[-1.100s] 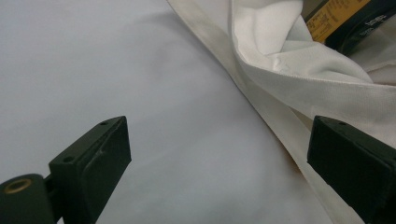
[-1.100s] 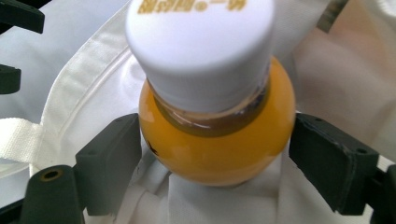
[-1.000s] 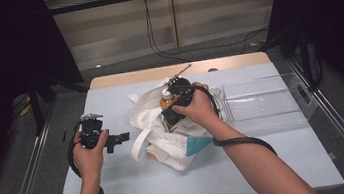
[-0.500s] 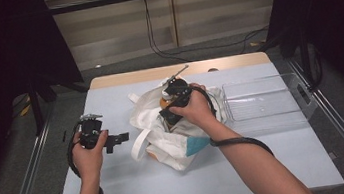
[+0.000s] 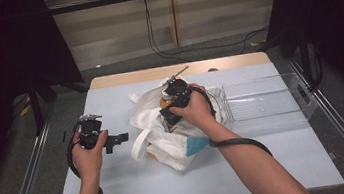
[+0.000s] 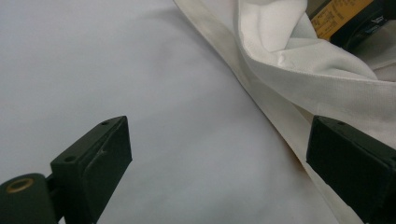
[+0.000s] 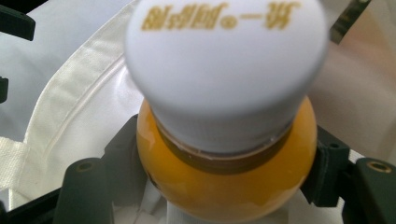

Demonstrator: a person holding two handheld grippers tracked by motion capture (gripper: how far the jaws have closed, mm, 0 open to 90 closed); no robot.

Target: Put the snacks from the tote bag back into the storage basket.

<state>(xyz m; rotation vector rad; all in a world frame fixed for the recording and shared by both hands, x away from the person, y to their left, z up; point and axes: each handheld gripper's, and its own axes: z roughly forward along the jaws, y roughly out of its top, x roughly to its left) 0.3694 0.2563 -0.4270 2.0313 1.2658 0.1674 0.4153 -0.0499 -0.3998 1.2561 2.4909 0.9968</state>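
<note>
Now, as we read it:
Bottle: we see an orange bottle (image 7: 224, 172) with a white cap (image 7: 224, 70) sitting inside the white cloth bag (image 5: 175, 137), near the middle of the counter (image 5: 121, 184).
Right gripper (image 5: 174, 109): our jaws have just been closing around the bottle's neck; both flank it closely, though we cannot tell that the pads press yet.
Left gripper (image 5: 115, 140): our jaws are spread, nothing between them, low over the counter's left part, just beside the bag's strap (image 6: 261, 93).
Tray: a clear plastic tray (image 5: 268, 114) lies by the right edge.
</note>
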